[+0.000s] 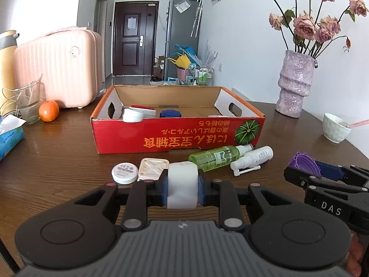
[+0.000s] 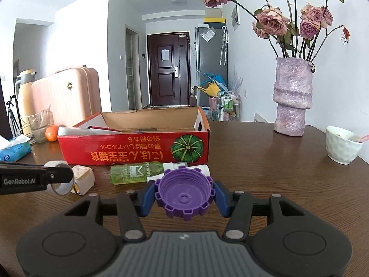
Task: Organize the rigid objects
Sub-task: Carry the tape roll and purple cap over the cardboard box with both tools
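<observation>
My left gripper (image 1: 182, 188) is shut on a white roll of tape (image 1: 182, 184), held above the table in front of the red cardboard box (image 1: 177, 136). In the right wrist view the same tape roll (image 2: 60, 177) shows at the far left. My right gripper (image 2: 184, 196) is shut on a purple notched cap (image 2: 183, 192), also seen as the purple cap (image 1: 304, 165) in the left wrist view. On the table lie a white round disc (image 1: 124, 172), a cream square piece (image 1: 153, 169), a green spray bottle (image 1: 215, 158) and a white spray bottle (image 1: 252, 159). Several lids sit inside the box.
A pink case (image 1: 60, 67), a glass (image 1: 27, 102), an orange (image 1: 49, 110) and a blue tissue pack (image 1: 9, 138) stand at the left. A purple vase (image 1: 295, 83) of dried roses and a white cup (image 1: 334, 127) stand at the right.
</observation>
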Tool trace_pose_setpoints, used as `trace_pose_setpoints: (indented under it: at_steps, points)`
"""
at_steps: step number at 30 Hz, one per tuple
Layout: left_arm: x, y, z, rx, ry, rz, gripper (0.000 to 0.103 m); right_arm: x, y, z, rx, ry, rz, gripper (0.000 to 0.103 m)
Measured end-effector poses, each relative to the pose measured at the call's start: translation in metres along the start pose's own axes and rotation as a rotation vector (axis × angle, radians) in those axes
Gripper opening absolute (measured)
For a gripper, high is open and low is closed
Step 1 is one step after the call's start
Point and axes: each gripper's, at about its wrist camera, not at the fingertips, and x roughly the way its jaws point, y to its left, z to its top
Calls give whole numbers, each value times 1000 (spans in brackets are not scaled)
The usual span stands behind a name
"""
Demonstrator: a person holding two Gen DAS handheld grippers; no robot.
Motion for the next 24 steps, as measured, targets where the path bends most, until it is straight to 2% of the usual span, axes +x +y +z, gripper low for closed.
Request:
trace_pose_setpoints:
  at_steps: [24]
  points:
    - [-34,28,5,-43,-63,11,25,-8,40,9,-16,-30,50,53]
